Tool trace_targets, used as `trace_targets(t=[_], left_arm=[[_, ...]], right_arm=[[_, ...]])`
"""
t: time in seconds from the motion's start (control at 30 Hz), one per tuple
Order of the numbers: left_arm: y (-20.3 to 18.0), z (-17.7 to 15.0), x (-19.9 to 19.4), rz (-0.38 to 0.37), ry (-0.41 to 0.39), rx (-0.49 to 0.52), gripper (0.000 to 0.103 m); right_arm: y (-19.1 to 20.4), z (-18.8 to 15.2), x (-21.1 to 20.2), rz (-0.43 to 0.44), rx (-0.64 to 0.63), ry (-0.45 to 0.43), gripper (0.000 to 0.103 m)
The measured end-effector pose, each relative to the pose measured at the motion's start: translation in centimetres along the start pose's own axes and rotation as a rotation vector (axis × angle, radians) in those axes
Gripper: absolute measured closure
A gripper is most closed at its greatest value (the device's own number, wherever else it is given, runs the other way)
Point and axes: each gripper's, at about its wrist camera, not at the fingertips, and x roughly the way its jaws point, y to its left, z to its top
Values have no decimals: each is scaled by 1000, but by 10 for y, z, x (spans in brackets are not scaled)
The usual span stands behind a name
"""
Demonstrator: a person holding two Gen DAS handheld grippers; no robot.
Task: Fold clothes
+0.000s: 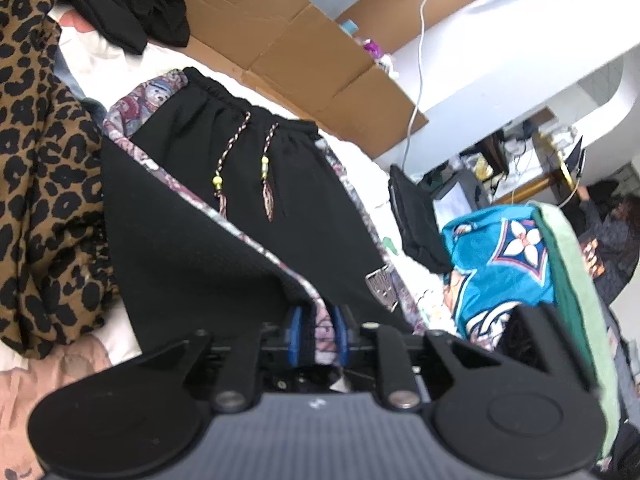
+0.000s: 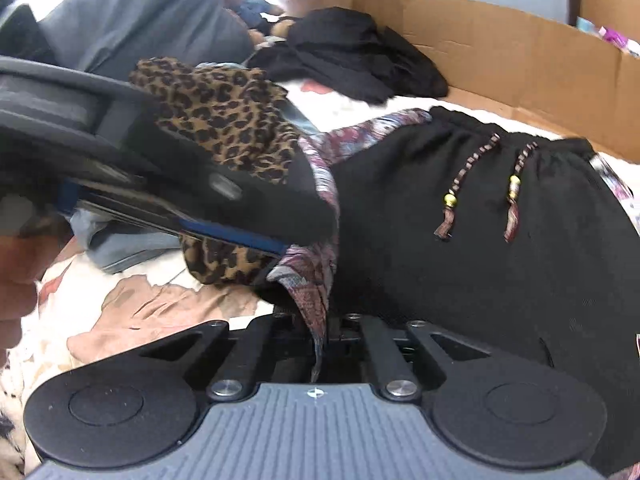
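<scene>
Both hand-held grippers, left (image 1: 318, 334) and right (image 2: 320, 320), are clamped on the patterned hem of the black shorts (image 1: 224, 208), whose drawstring waistband (image 2: 472, 128) lies ahead on the bed (image 2: 132, 304), beside the leopard-print garment (image 1: 40, 184).

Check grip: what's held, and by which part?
Both grippers, left and right, are shut on the black shorts, each pinching its patterned side trim.

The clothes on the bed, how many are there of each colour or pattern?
Black with patterned side stripes: 1, the shorts
Leopard print: 1, the leopard garment
Plain black: 1, the crumpled black pile
Blue-grey: 1, the denim piece
Total: 4
</scene>
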Motion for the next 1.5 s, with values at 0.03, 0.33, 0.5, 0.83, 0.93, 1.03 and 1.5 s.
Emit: trace_targets(t=[0.03, 0.33, 0.5, 0.83, 0.93, 1.03, 1.5], left_arm=[[1, -1, -5, -6, -16, -5, 69], [17, -13, -27, 119, -50, 3, 62], [26, -21, -19, 176, -9, 18, 62], [27, -30, 21, 197, 77, 62, 62], [25, -32, 37, 194, 109, 83, 62], [23, -35, 52, 191, 140, 98, 62], [8, -49, 105, 174, 277, 162, 60]], right_arm=[[-3, -1, -2, -1, 11, -1, 100], [-31, -7, -16, -18, 101, -16, 101], [-48, -9, -32, -49, 149, -37, 101], [-97, -25, -71, -156, 239, -53, 101], [-114, -35, -85, -195, 277, -58, 101], [-132, -44, -97, -227, 323, -69, 101], [-205, -68, -140, -358, 470, -117, 101]])
